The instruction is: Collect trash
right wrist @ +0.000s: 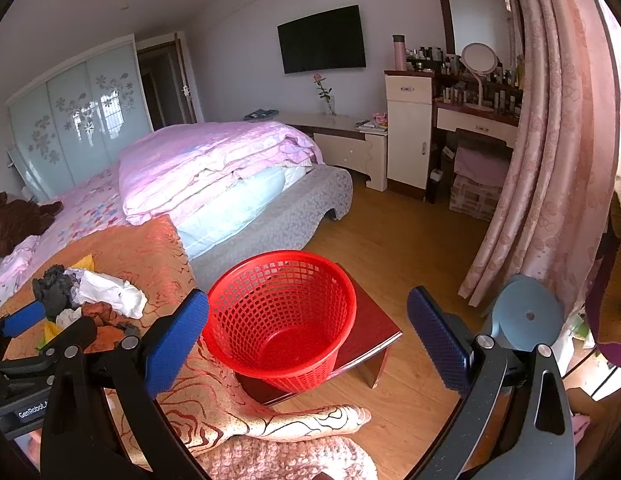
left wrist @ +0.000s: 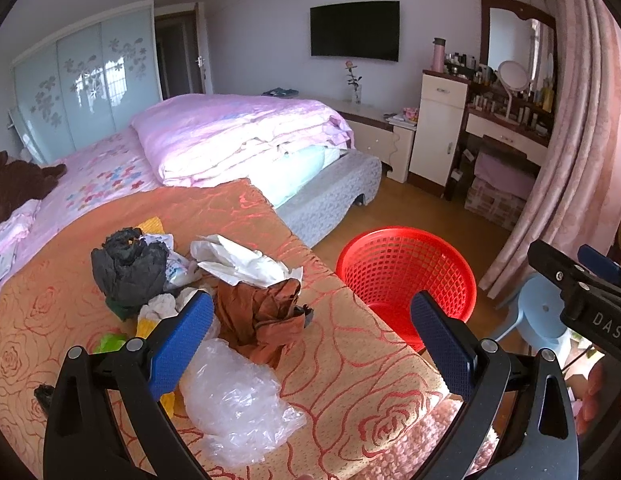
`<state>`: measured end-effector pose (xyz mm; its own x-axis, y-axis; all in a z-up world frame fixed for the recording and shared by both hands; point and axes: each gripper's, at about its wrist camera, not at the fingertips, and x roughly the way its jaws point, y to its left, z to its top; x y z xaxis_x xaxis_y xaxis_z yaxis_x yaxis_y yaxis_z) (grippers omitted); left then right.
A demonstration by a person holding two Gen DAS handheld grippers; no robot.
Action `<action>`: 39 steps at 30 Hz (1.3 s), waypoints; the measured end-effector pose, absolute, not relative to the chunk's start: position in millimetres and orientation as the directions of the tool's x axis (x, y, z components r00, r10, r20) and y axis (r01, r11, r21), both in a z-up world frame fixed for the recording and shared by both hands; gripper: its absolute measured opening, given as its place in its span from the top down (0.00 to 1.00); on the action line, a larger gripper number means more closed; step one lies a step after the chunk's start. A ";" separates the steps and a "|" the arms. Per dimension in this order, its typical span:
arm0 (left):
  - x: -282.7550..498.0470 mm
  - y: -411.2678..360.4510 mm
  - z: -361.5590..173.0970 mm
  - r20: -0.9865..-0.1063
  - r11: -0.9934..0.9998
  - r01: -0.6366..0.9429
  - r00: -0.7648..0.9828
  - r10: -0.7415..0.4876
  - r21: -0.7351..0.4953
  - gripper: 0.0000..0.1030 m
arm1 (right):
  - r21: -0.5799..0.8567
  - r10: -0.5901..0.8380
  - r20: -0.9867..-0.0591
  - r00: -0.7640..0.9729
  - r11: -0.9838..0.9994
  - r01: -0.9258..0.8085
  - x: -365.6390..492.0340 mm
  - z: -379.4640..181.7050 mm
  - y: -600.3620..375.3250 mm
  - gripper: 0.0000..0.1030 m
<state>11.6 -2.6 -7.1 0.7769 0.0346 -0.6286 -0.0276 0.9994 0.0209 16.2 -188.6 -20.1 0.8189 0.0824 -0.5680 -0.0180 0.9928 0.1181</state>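
trash pile [left wrist: 198, 280]: crumpled paper, plastic | on orange bedspread | red basket [right wrist: 280, 316]: upright, beside bed

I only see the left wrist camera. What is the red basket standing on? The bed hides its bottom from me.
Observer: The red basket stands on a low dark red table.
Child: Is anything inside it yet?
Observer: No. The right wrist view looks straight in, and its whole bottom is bare.
Child: Are my right tongs open or shut?
Observer: The right tongs are wide open and hold nothing. The basket shows between them.
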 end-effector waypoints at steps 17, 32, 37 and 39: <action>9.6 3.3 -13.4 -0.634 0.999 -0.036 0.772 0.038 0.015 0.08 | 0.114 0.087 -0.574 0.814 0.993 -0.026 16.1 -22.9 -186.0 0.07; 10.9 8.3 -7.7 -0.636 0.999 -0.050 0.771 0.043 0.006 0.08 | 0.113 0.086 -0.575 0.813 0.993 -0.025 16.6 -22.5 -185.5 0.07; 10.6 8.8 -8.0 -0.635 0.999 -0.050 0.771 0.041 0.005 0.08 | 0.114 0.088 -0.578 0.812 0.993 -0.027 15.8 -24.6 -184.4 0.07; 10.9 8.6 -7.7 -0.635 0.999 -0.050 0.771 0.042 0.005 0.08 | 0.113 0.088 -0.577 0.812 0.993 -0.027 15.9 -24.6 -184.2 0.07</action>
